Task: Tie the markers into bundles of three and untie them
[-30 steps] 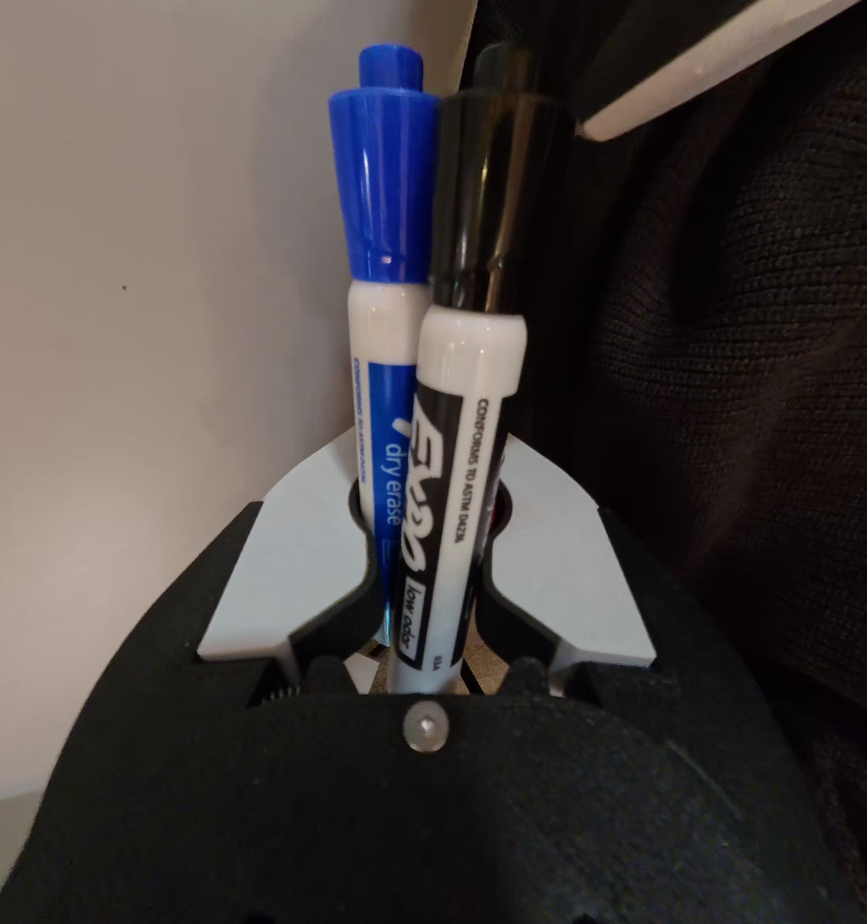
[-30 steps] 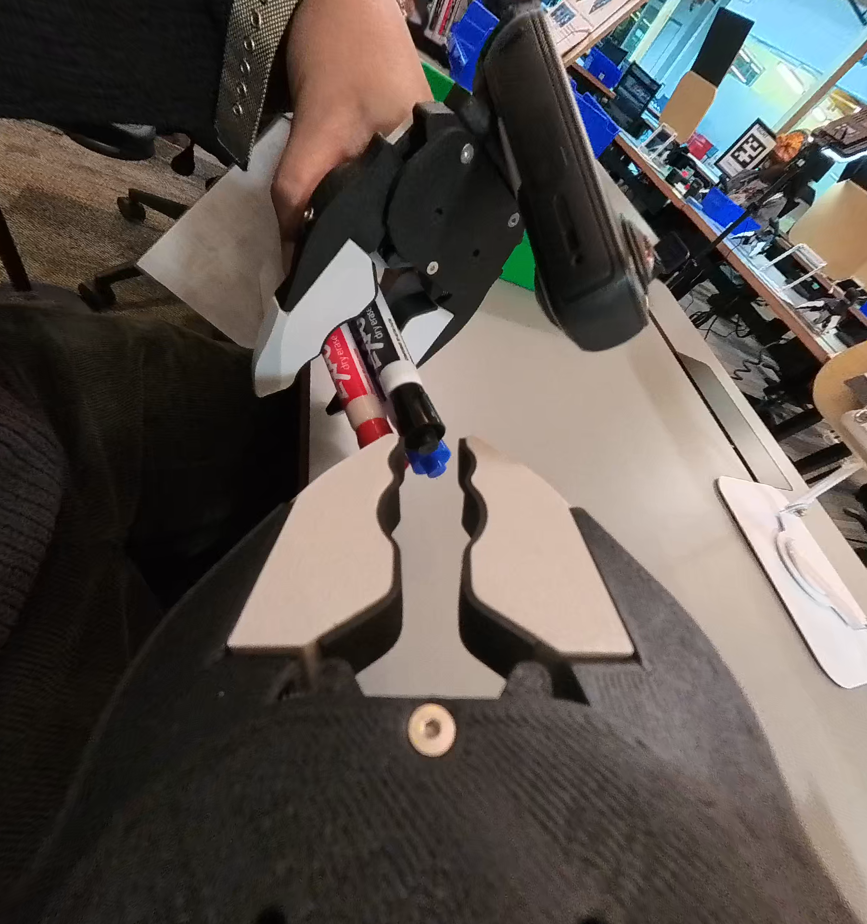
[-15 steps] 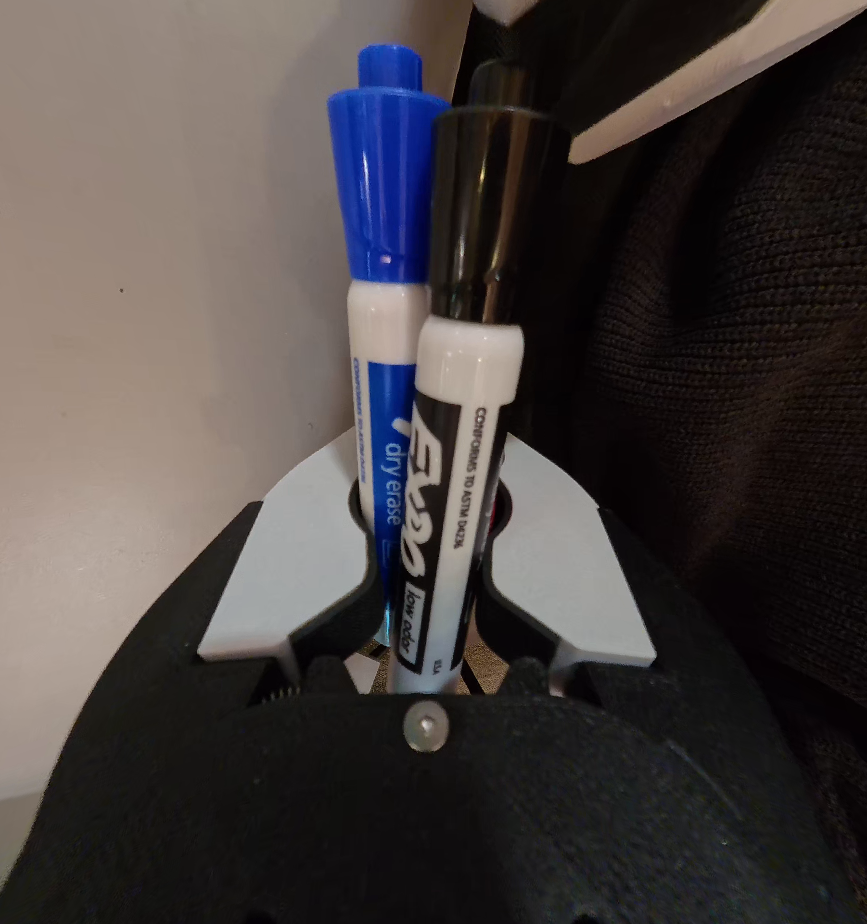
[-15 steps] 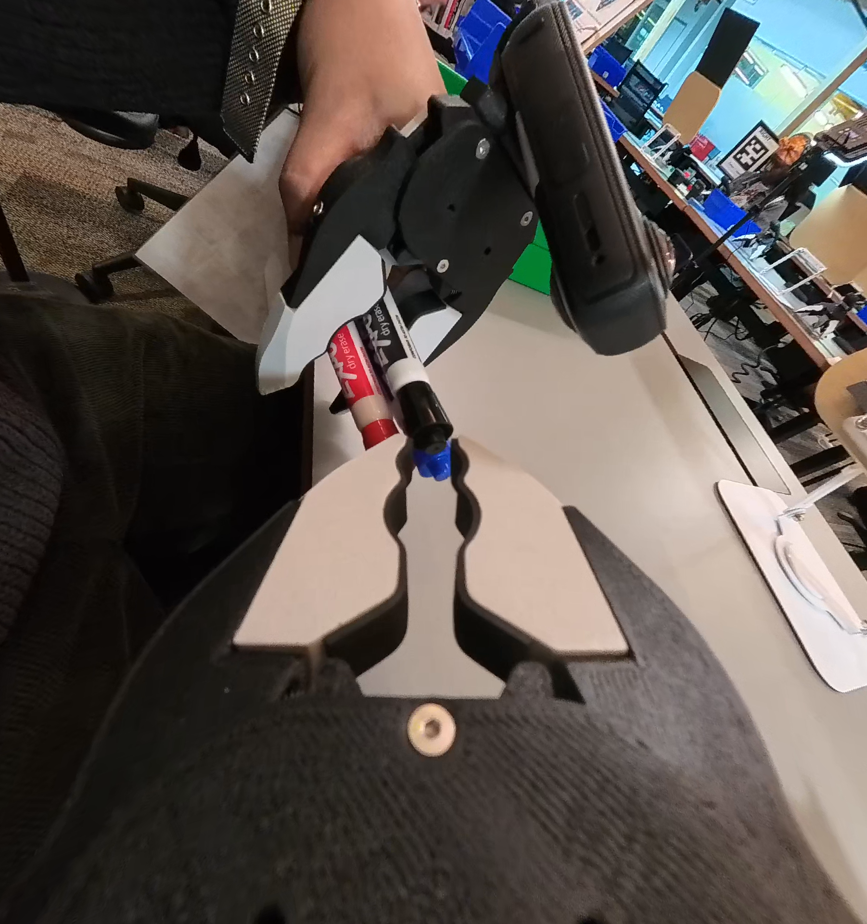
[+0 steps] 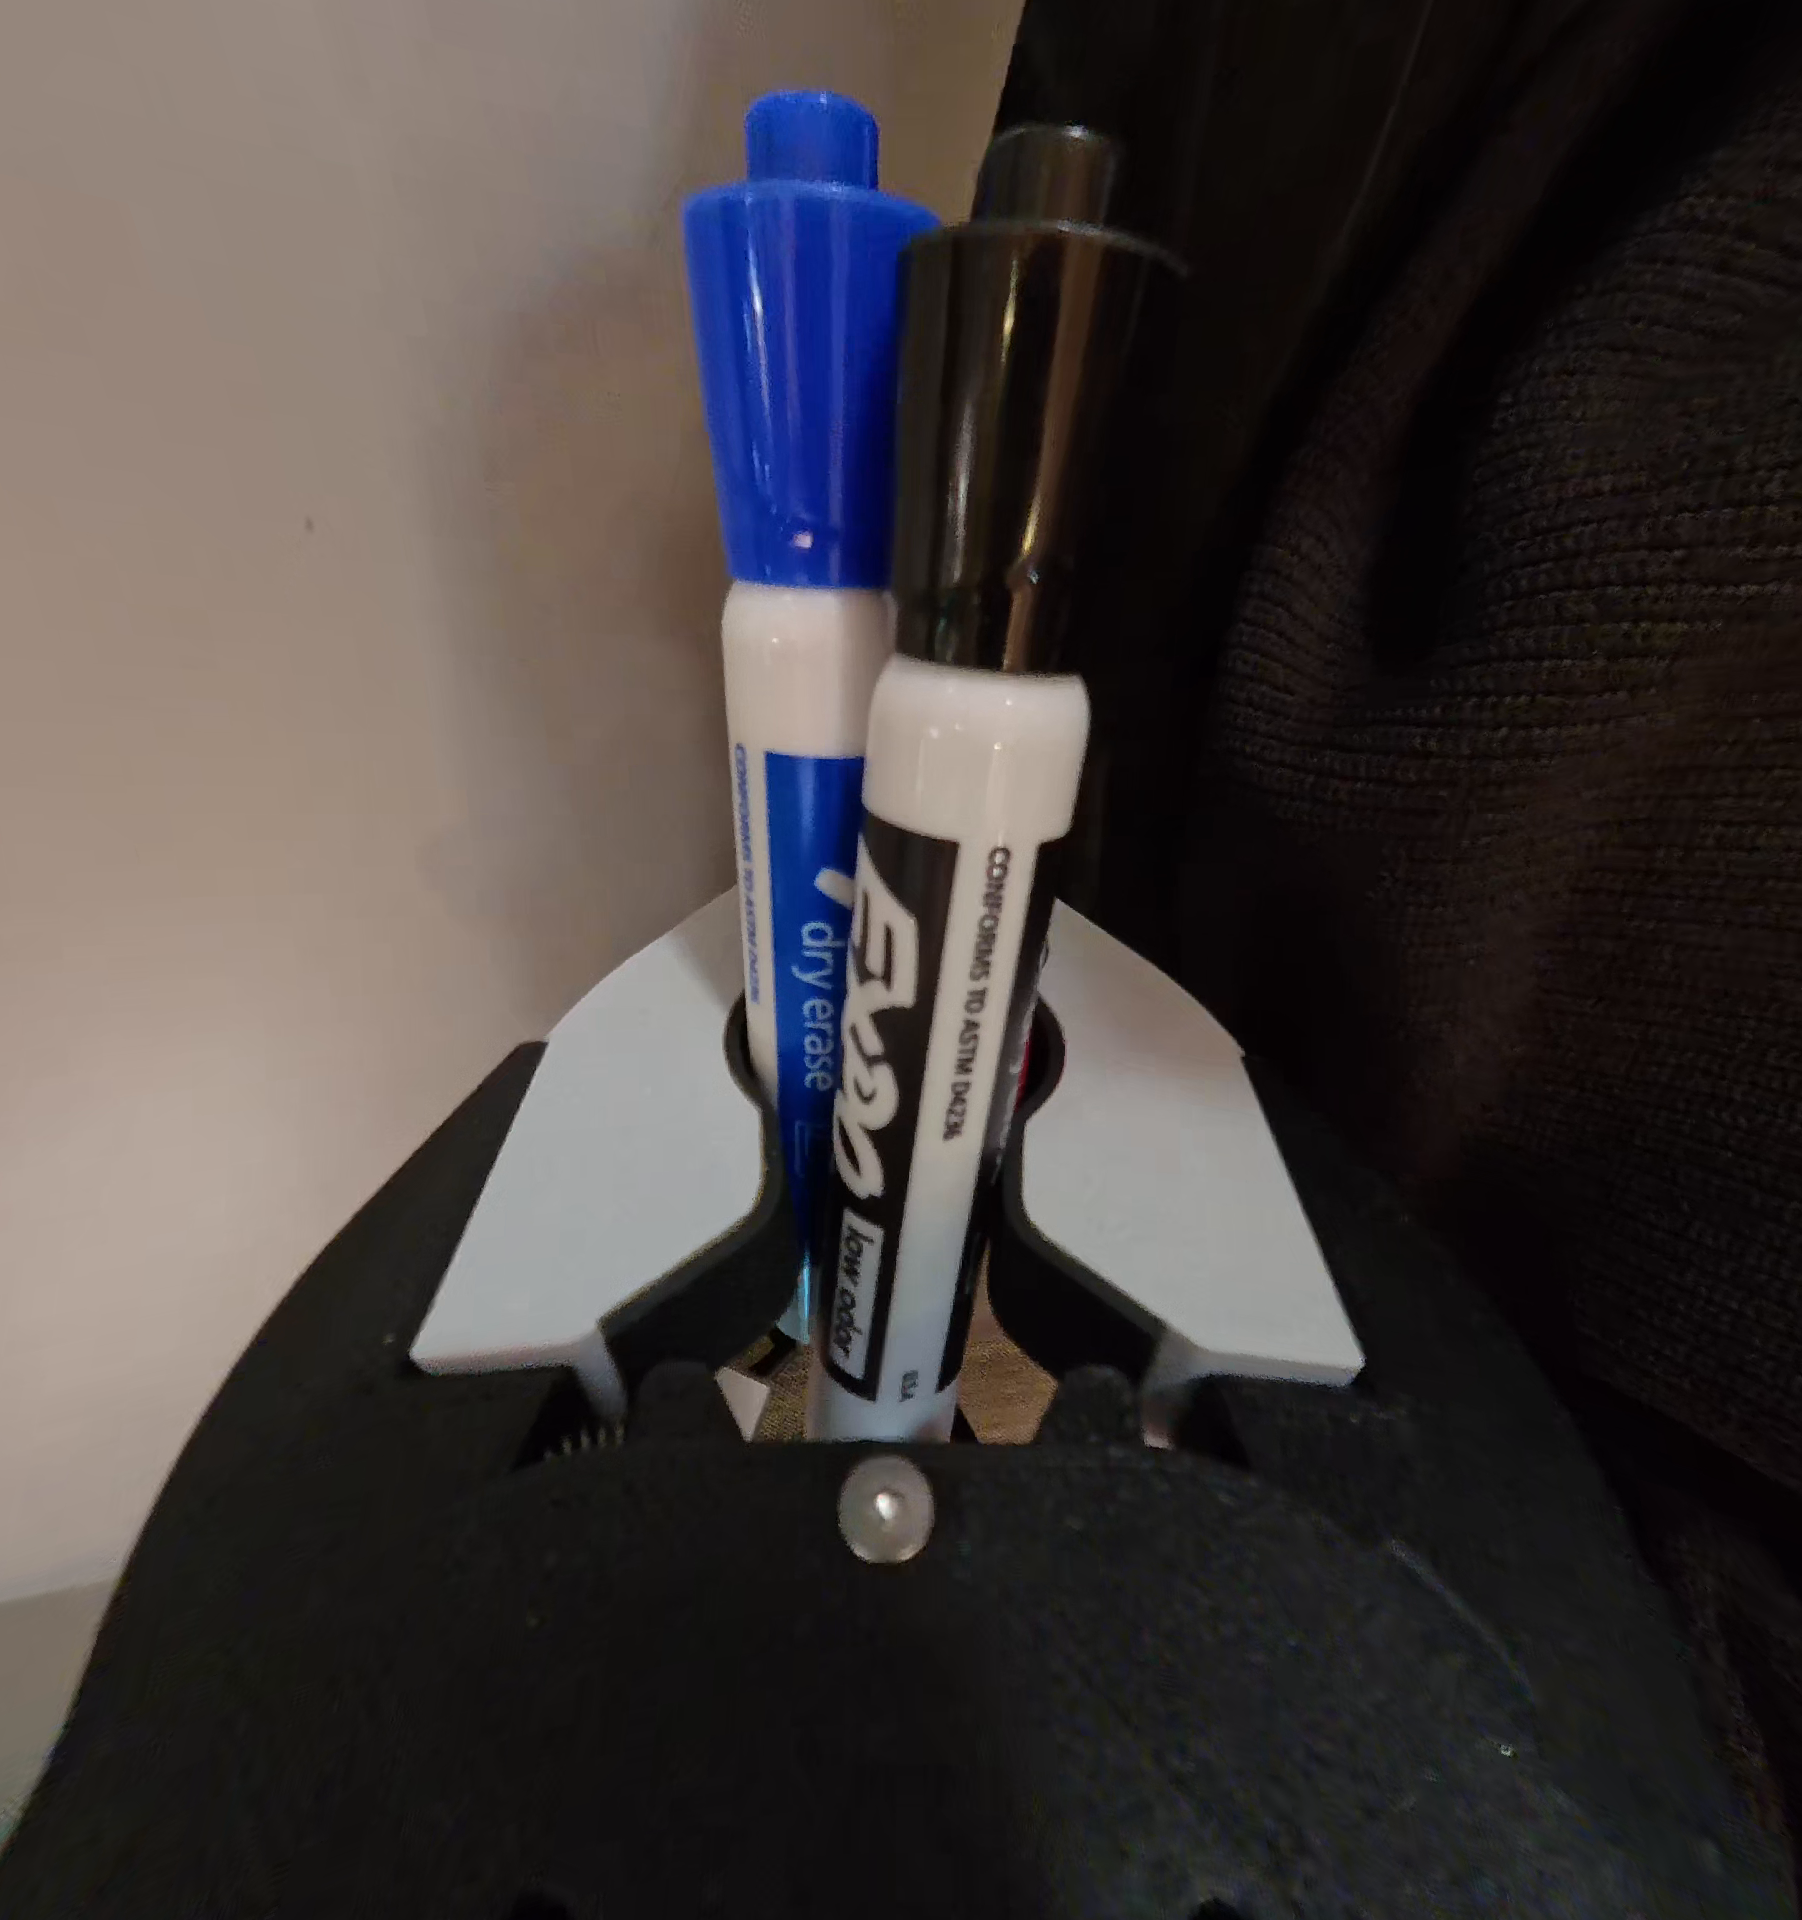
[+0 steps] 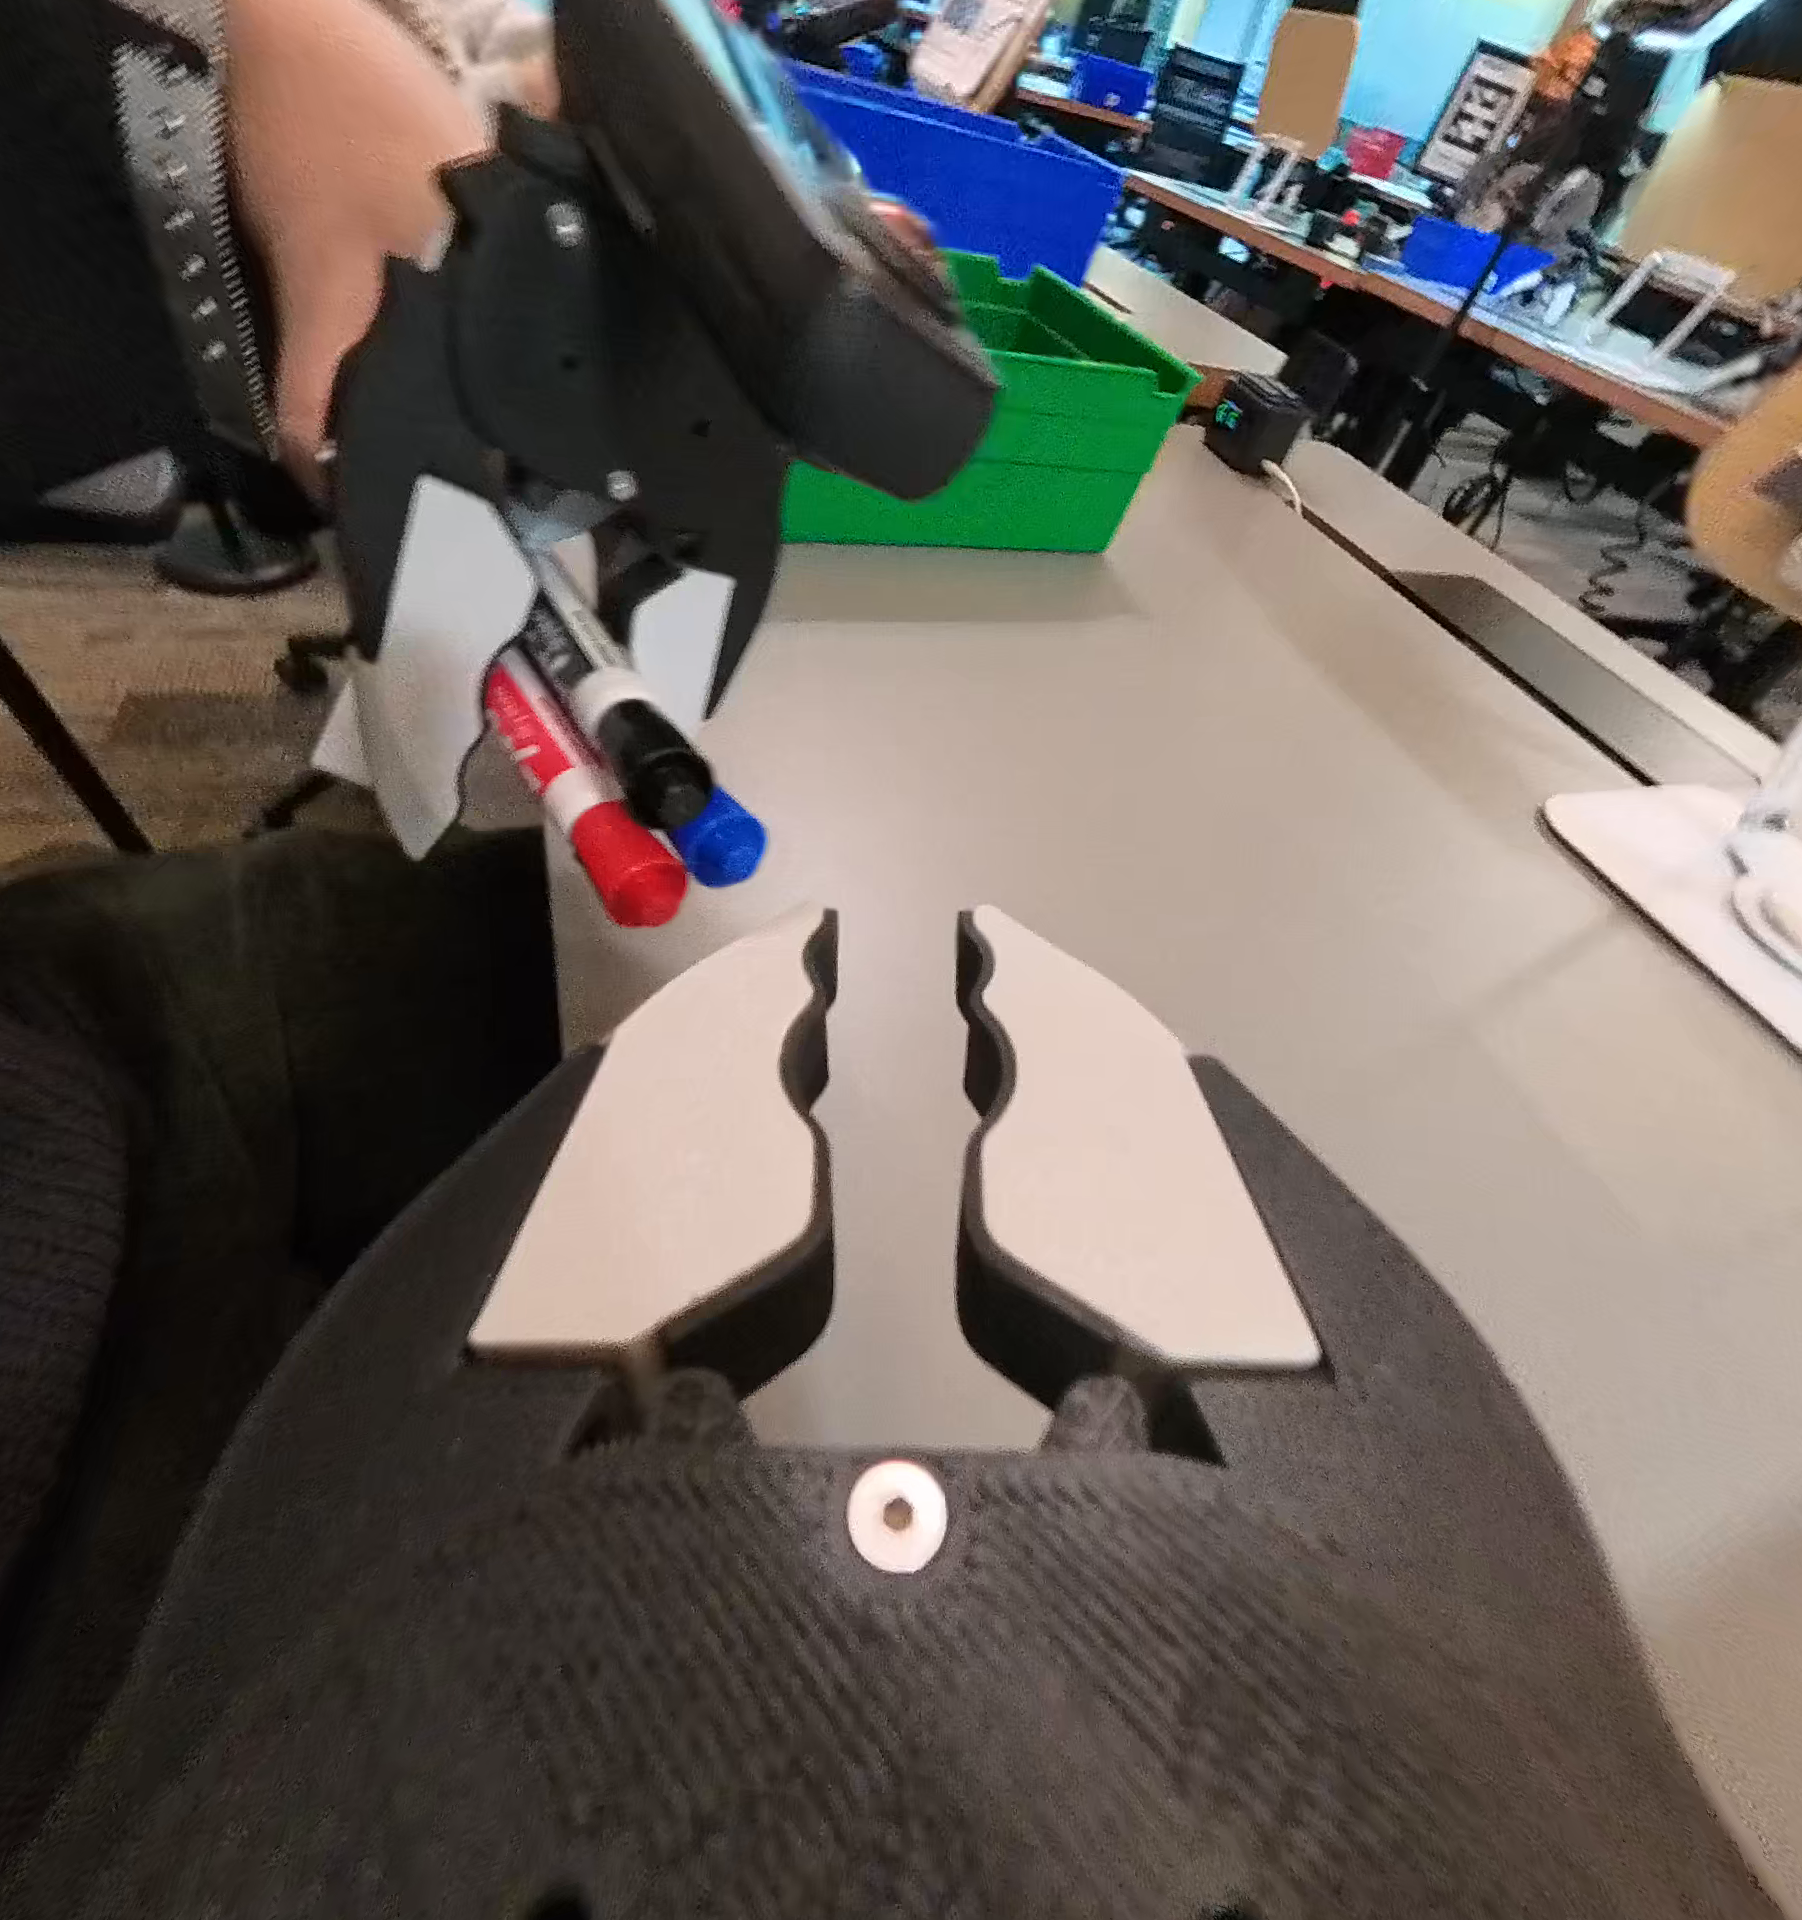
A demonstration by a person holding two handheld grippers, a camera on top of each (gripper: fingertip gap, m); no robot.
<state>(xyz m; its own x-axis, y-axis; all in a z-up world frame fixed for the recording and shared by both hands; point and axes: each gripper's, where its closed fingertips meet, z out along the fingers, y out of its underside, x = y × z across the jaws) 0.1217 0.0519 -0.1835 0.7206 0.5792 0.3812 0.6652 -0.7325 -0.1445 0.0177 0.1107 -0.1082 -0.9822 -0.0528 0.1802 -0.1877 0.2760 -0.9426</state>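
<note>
Three markers, blue [image 5: 803, 416], black [image 5: 990, 727] and red [image 6: 585, 800], are pinched in a bundle by the left gripper [image 5: 892, 997], caps pointing outward, above the table's [image 6: 1188, 779] near edge. Half a second ago the blue cap was seen between the tips of the right gripper [image 6: 892, 935]; now the bundle is seen apart from them, up and to their left. The right gripper is spread and empty. A green bin [image 6: 1032, 457] is now shown behind.
</note>
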